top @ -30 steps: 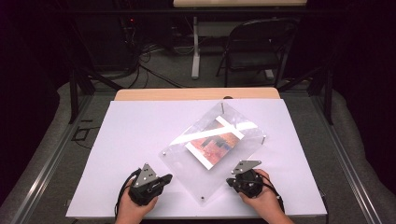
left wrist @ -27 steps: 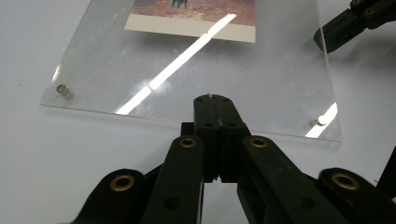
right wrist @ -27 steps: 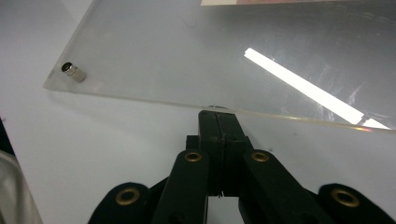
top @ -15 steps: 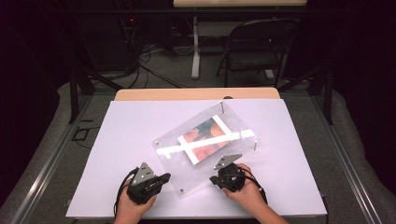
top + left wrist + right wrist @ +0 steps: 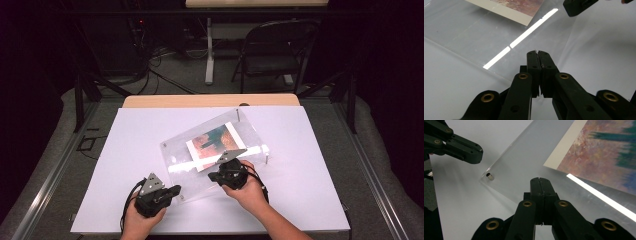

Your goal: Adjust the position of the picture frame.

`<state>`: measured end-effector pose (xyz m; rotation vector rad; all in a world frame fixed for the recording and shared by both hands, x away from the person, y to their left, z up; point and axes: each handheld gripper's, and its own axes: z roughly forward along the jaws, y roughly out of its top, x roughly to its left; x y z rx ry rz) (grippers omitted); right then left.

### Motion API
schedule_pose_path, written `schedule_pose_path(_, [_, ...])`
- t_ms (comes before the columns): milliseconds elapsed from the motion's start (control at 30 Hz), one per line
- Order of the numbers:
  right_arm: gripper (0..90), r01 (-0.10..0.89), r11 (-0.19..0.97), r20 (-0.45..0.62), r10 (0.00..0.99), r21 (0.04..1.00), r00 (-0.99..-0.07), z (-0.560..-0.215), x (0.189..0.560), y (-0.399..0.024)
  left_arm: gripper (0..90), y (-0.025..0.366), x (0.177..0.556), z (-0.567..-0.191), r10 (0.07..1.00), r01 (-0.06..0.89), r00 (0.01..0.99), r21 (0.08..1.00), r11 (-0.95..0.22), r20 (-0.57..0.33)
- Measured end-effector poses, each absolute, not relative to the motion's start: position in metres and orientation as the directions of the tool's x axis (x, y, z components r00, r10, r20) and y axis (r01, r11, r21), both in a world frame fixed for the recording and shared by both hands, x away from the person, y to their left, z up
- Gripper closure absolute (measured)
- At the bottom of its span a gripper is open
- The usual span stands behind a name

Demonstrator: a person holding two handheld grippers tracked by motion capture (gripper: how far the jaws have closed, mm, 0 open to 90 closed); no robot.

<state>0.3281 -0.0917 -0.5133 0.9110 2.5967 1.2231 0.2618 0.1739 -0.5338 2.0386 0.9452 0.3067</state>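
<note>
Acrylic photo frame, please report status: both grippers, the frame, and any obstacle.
Left gripper shut, at the frame's near corner. Right gripper shut, over the acrylic frame, nothing visibly gripped. Frame lies askew on white board, photo inside. Nothing in the way.

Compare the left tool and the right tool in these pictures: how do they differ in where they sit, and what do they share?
The left tool sits at the near corner of the clear acrylic frame, over the white table; the right tool reaches further in, over the panel near the picture. The left tool lies closer to the table's front edge than the right tool. Both have shut jaws, black bodies and grey plates.
</note>
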Motion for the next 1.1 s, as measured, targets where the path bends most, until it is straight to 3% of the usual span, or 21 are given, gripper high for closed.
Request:
schedule_pose_path(133, [90.0, 0.454, 0.469, 0.117, 0.586, 0.758, -0.802, -0.507, 0.328, -0.103, 87.3, 0.17, 0.261, -0.535, 0.717, 0.514, 0.687, 0.776, -0.366, -0.117])
schedule_pose_path(333, [81.1, 0.453, 0.4, 0.05, 0.703, 0.797, -0.71, -0.499, 0.333, -0.169, 90.0, 0.147, 0.262, -0.537, 0.693, 0.54, 0.704, 0.75, -0.382, -0.154])
schedule_pose_path(633, [75.0, 0.499, 0.299, 0.045, 0.823, 0.813, -0.566, -0.503, 0.333, -0.25, 90.0, 0.109, 0.263, -0.545, 0.655, 0.547, 0.736, 0.721, -0.425, -0.172])
schedule_pose_path(833, [70.2, 0.534, 0.286, 0.044, 0.853, 0.796, -0.521, -0.519, 0.339, -0.267, 90.0, 0.095, 0.268, -0.552, 0.667, 0.577, 0.723, 0.689, -0.437, -0.182])
schedule_pose_path(1100, [67.8, 0.551, 0.336, 0.027, 0.836, 0.764, -0.548, -0.536, 0.349, -0.26, 90.0, 0.088, 0.271, -0.556, 0.687, 0.596, 0.705, 0.675, -0.435, -0.179])
